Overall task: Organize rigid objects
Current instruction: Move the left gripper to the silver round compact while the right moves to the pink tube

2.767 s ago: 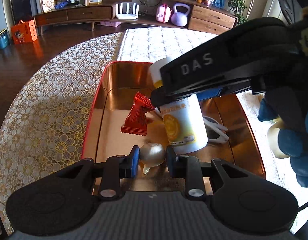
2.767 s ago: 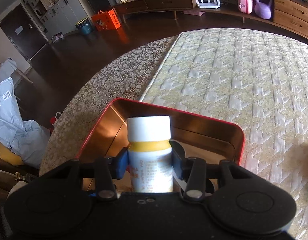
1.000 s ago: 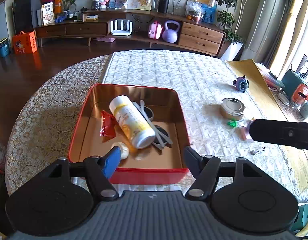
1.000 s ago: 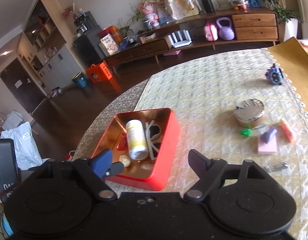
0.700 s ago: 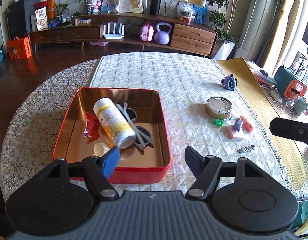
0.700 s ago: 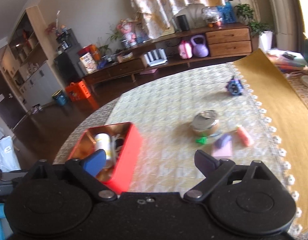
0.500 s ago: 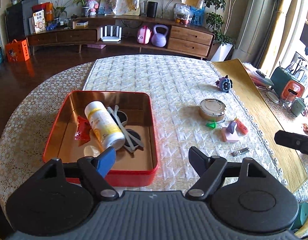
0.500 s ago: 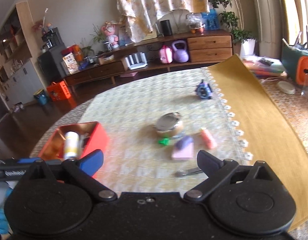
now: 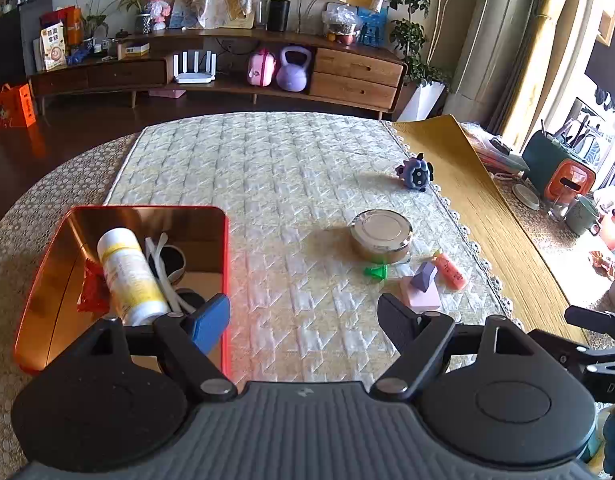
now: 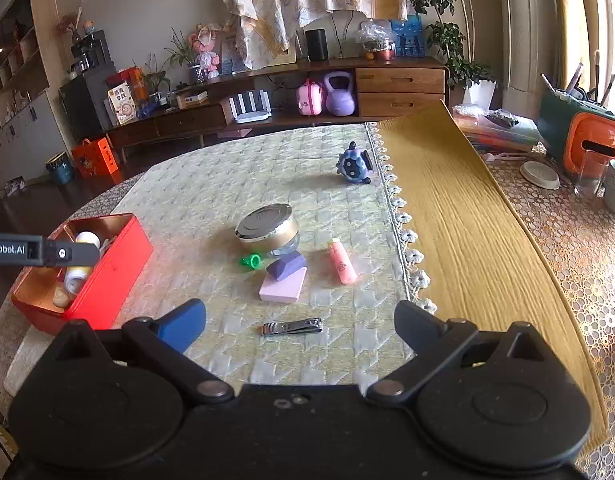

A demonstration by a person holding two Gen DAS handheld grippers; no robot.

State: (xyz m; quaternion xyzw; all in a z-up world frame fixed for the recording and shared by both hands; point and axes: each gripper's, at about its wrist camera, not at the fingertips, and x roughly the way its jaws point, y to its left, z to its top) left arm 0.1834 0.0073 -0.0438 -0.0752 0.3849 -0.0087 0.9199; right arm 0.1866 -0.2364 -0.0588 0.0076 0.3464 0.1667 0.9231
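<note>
A red tin (image 9: pixel 226 264) (image 10: pixel 107 272) at the table's left holds a white and yellow bottle (image 9: pixel 129 276), sunglasses (image 9: pixel 167 264) and a red candy wrapper (image 9: pixel 92 292). Loose on the quilted mat lie a round metal jar (image 9: pixel 381 234) (image 10: pixel 267 228), a green piece (image 10: pixel 250 261), a purple wedge on a pink block (image 10: pixel 284 278), an orange tube (image 10: pixel 342 266), nail clippers (image 10: pixel 292 326) and a blue toy (image 10: pixel 353 165). My left gripper (image 9: pixel 303 316) is open and empty beside the tin. My right gripper (image 10: pixel 299 322) is open wide, empty, just above the clippers.
A yellow table runner (image 10: pixel 467 220) lies right of the mat. Cups, a dish and an orange and green container (image 10: pixel 591 140) crowd the far right. A low wooden sideboard (image 10: pixel 307 96) stands beyond the table.
Both grippers swung right, away from the tin toward the loose items. The right gripper's jaws spread wider and it dropped closer to the clippers; the left jaws widened too.
</note>
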